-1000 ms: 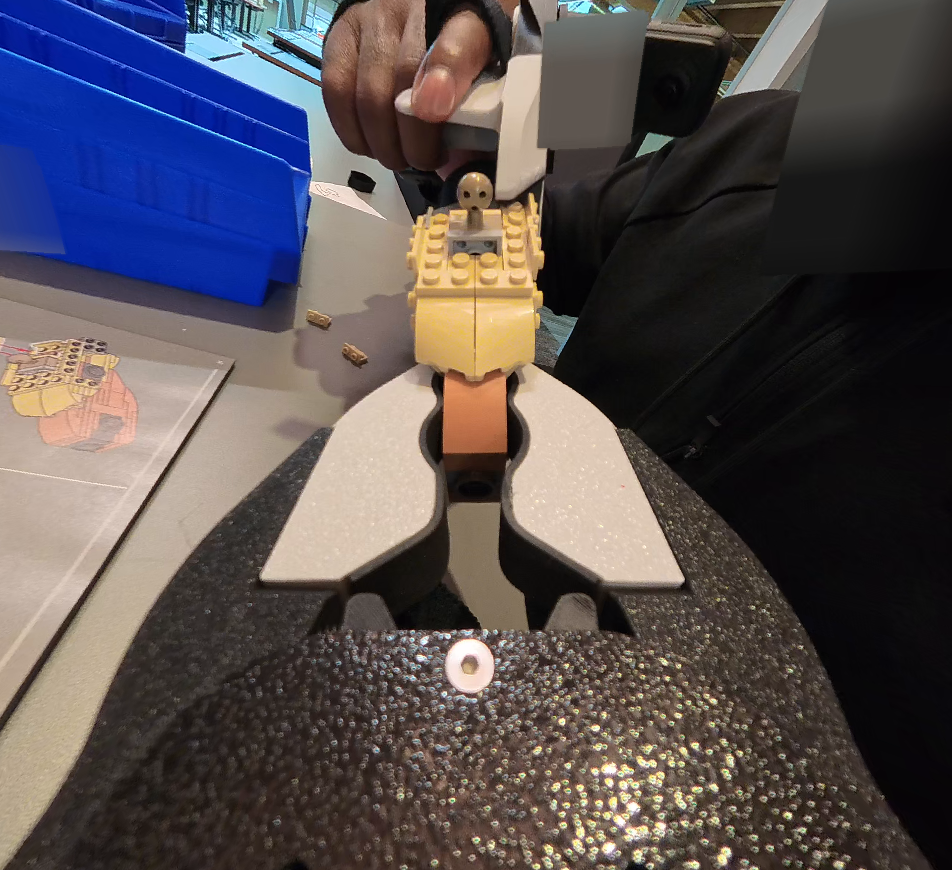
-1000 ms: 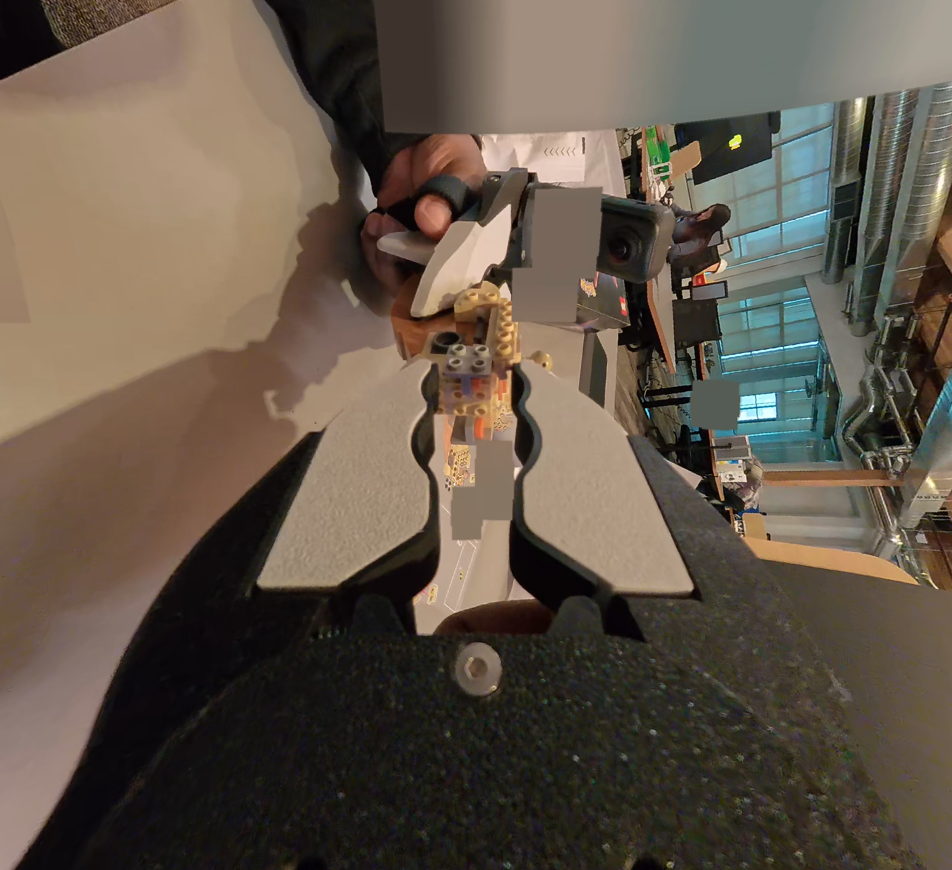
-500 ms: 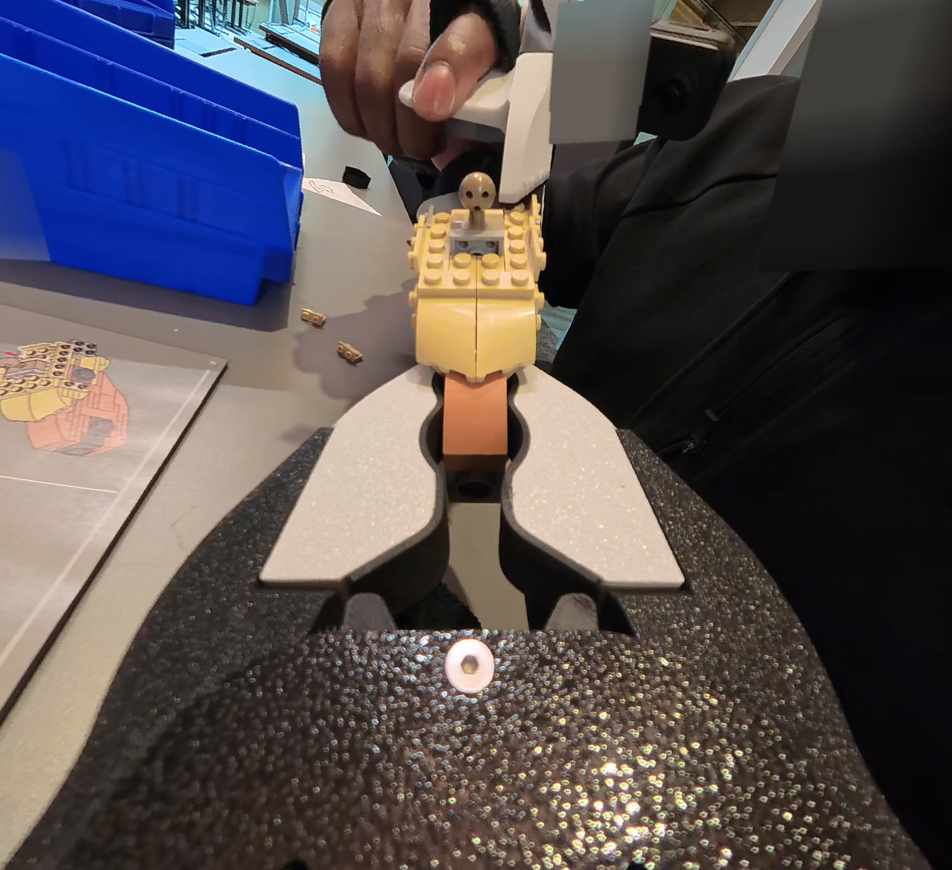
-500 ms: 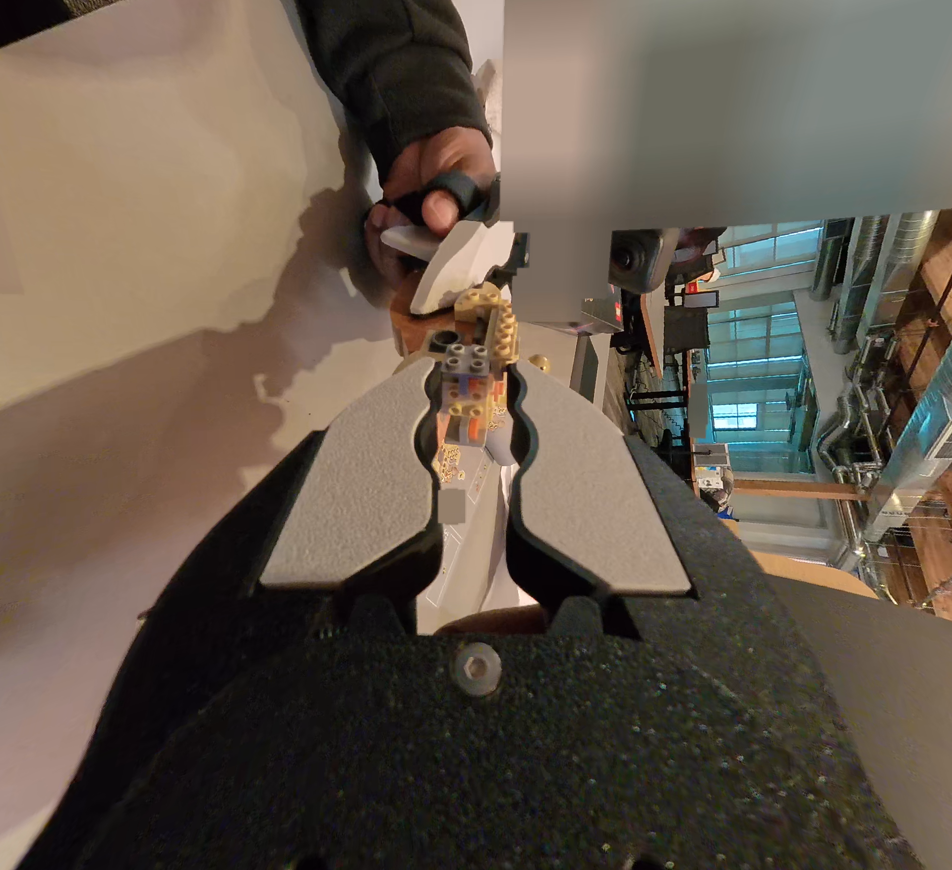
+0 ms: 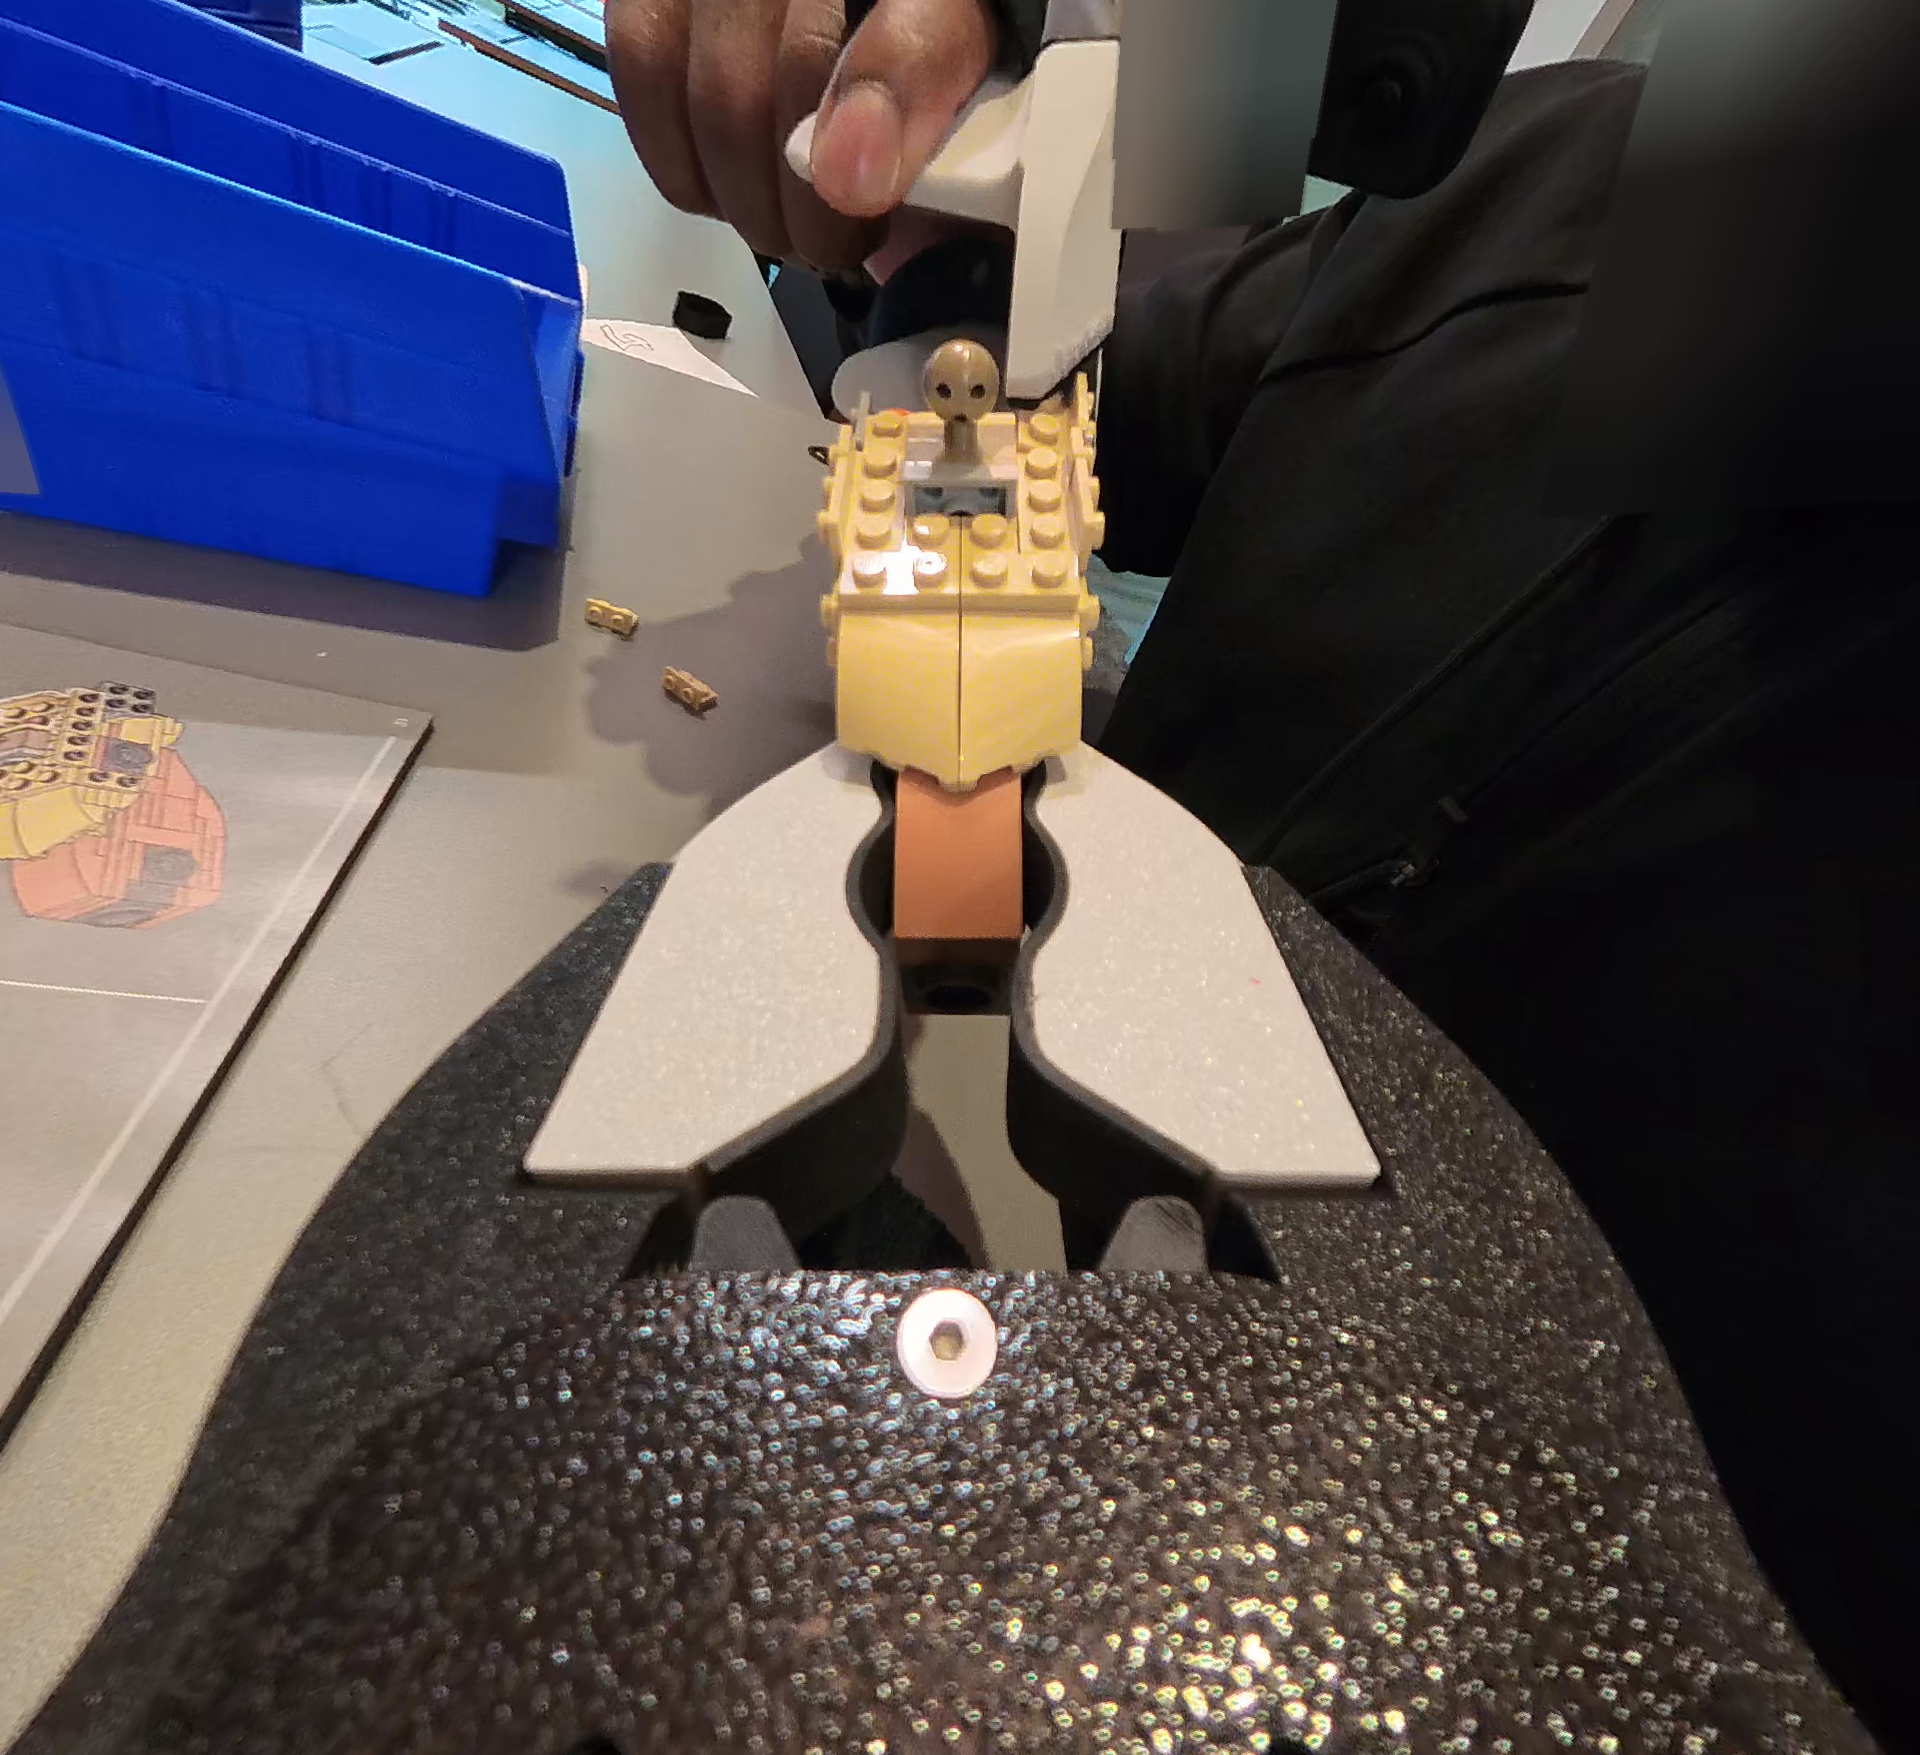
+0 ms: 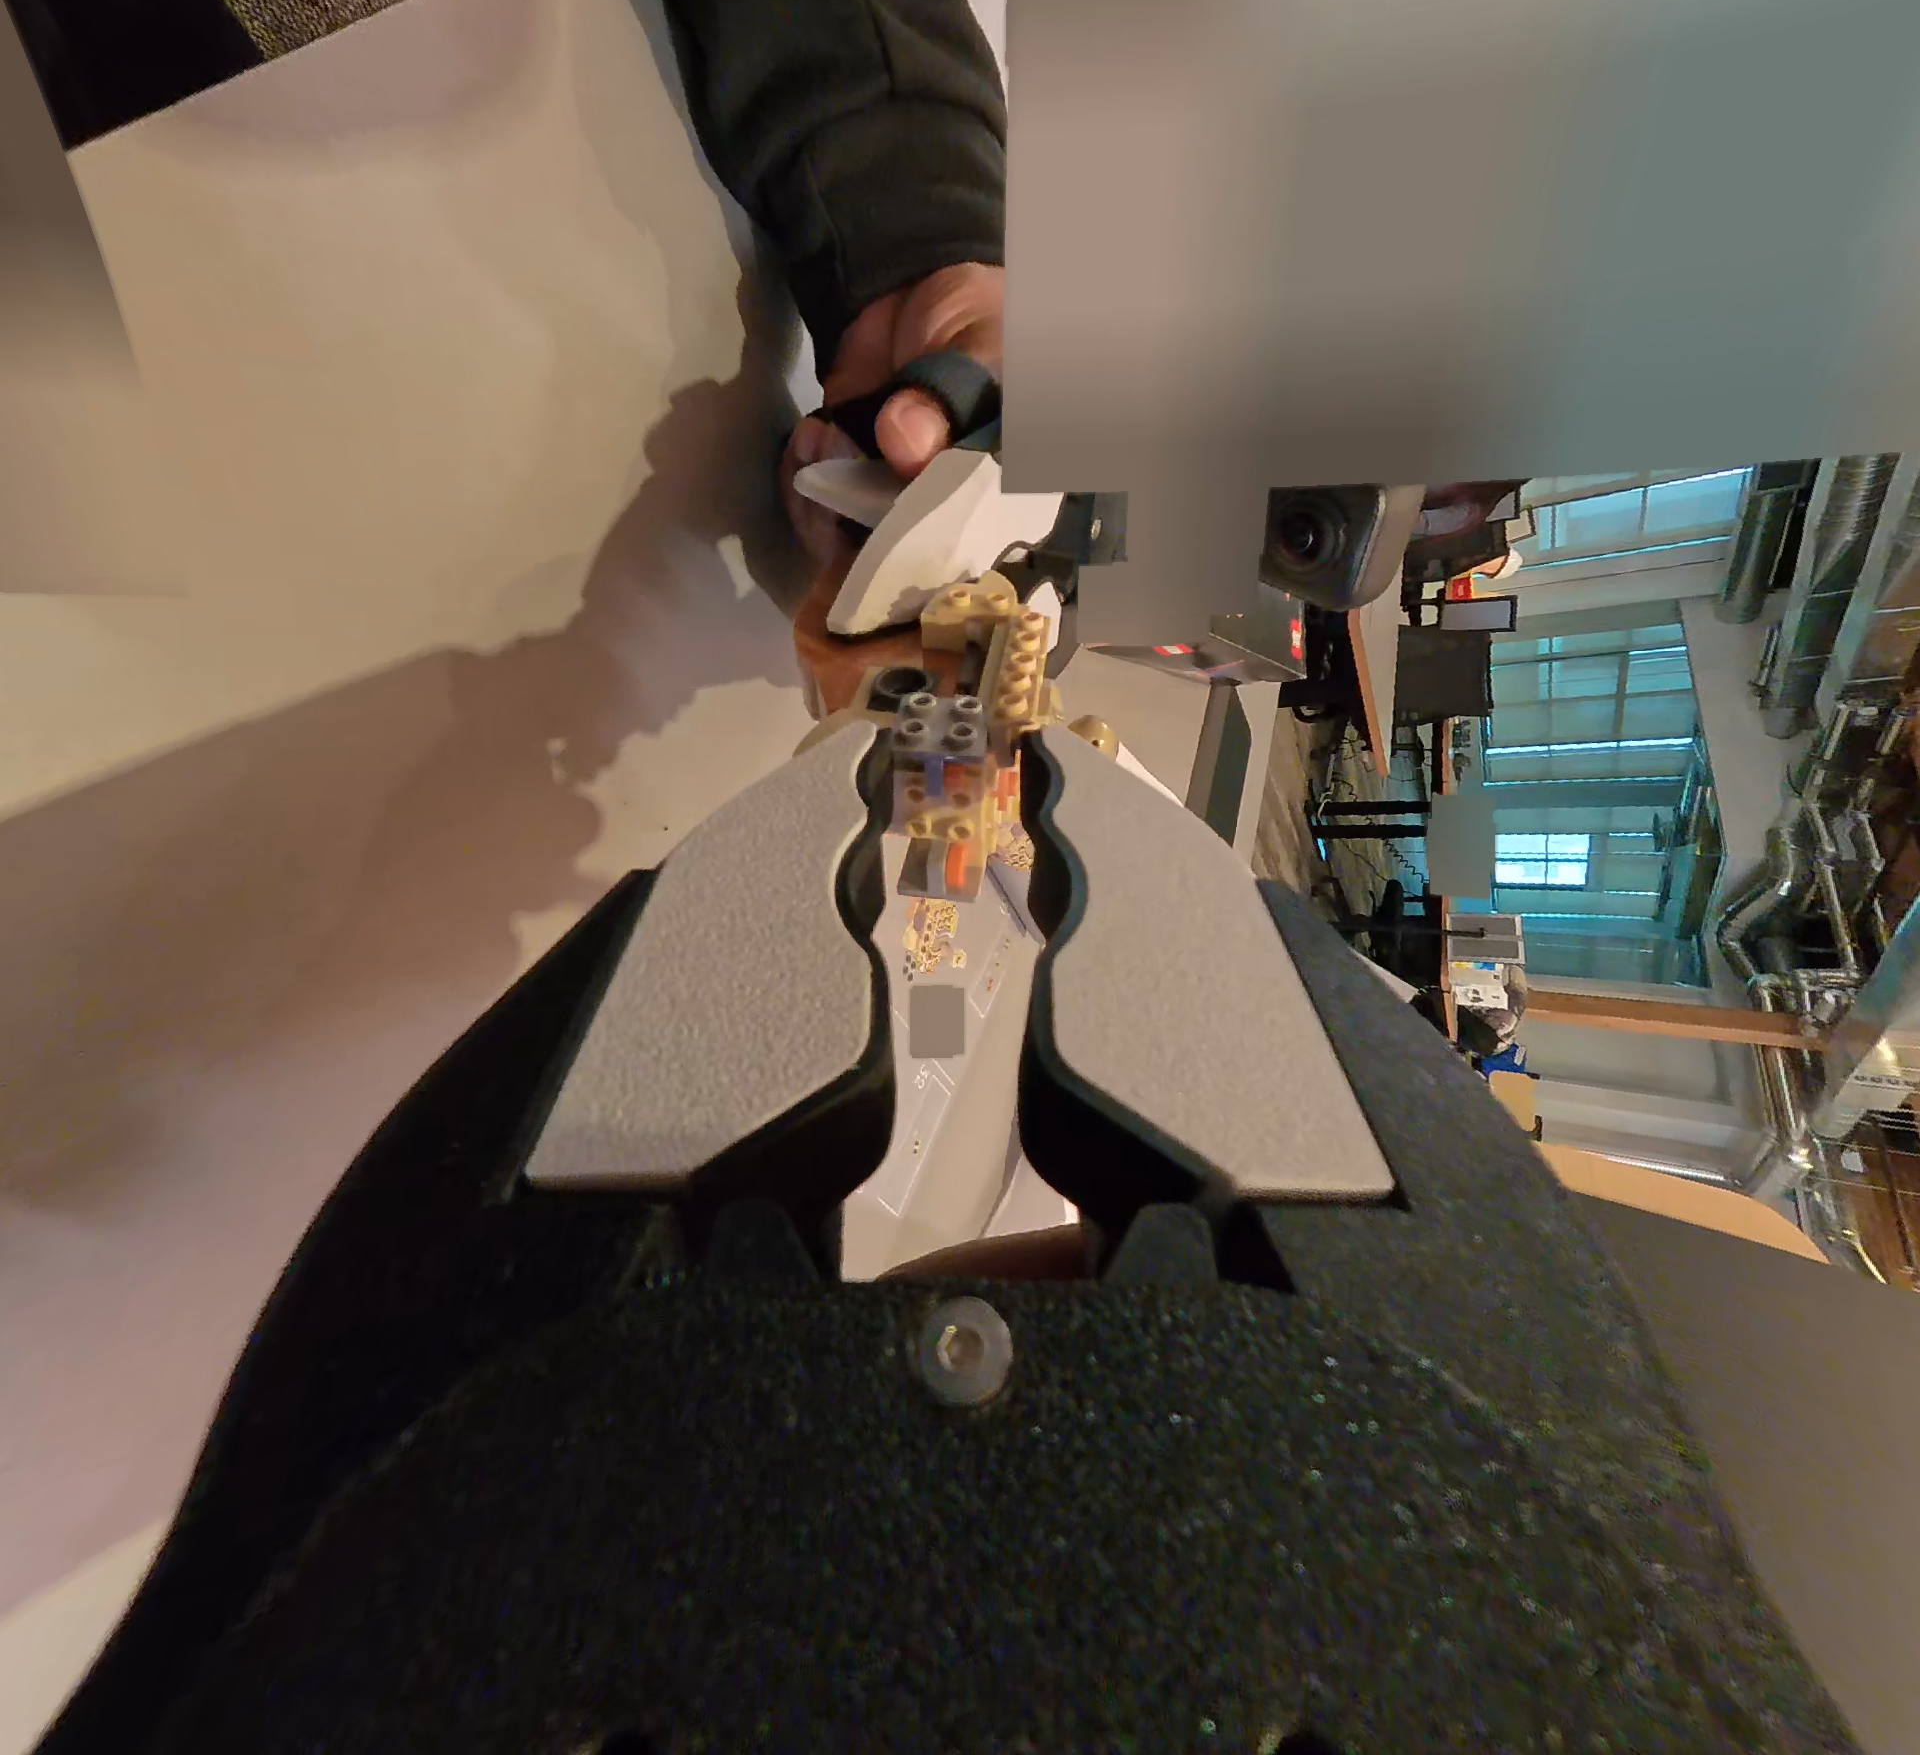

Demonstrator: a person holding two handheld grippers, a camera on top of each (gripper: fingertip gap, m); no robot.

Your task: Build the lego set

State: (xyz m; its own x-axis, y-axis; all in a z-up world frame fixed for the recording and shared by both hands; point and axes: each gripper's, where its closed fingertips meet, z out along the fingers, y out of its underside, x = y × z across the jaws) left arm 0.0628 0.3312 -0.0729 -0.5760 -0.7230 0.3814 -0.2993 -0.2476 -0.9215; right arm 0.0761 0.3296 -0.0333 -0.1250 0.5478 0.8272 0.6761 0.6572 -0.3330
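Two tools on one build here. Biggest thing past the left tool (image 5: 958, 864): blue bins (image 5: 260, 334) off to its left, then an instruction sheet (image 5: 156, 874) on the desk (image 5: 665, 479). The lego model (image 5: 961, 625) looks partly done, tan studded top and a ball-topped pin (image 5: 962, 375) on, but two tiny tan pieces (image 5: 649, 651) sit loose left of it. Left tool is clamped on the model's brown base, model sticking out past its tips. Right tool (image 6: 951, 796) is pinched shut on the model's other end.
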